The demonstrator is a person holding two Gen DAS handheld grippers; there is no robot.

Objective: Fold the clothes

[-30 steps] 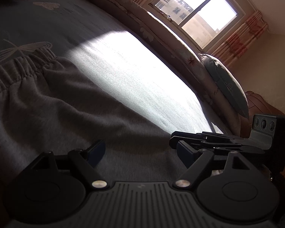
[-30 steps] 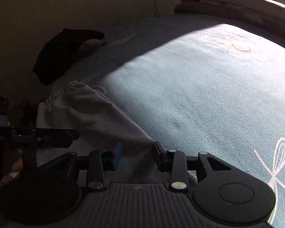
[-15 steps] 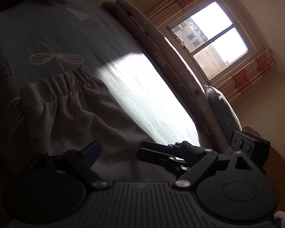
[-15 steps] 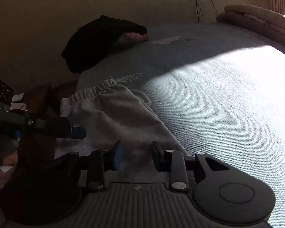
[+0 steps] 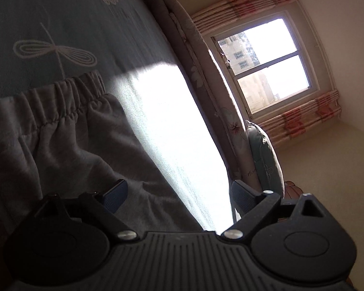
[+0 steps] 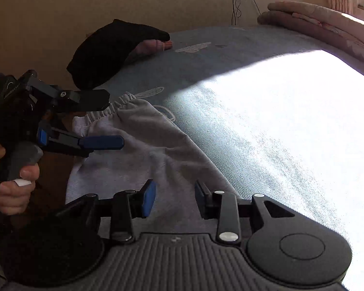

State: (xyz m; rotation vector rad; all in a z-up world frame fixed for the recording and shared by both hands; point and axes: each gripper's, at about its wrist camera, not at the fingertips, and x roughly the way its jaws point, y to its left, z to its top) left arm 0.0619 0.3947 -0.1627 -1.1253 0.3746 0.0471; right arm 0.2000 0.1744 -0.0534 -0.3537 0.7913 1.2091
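Note:
Grey sweatpants (image 5: 68,140) with an elastic waistband (image 5: 68,92) lie on the bed near its edge; they also show in the right wrist view (image 6: 143,150). My left gripper (image 5: 177,194) is open and empty, hovering over the pants, and shows from the side in the right wrist view (image 6: 104,118). My right gripper (image 6: 174,194) is open and empty just above the pants' nearer part.
The blue bedspread (image 6: 267,126) has white dragonfly prints (image 5: 55,51) and a bright sun patch. Rolled quilts (image 5: 194,72) and a pillow (image 5: 264,160) line the far side below the window (image 5: 267,65). A dark garment (image 6: 109,51) lies at the bed's corner.
Both grippers have lifted and drawn back from the pants. My right gripper's jaws have opened wider. The left gripper has tilted and risen.

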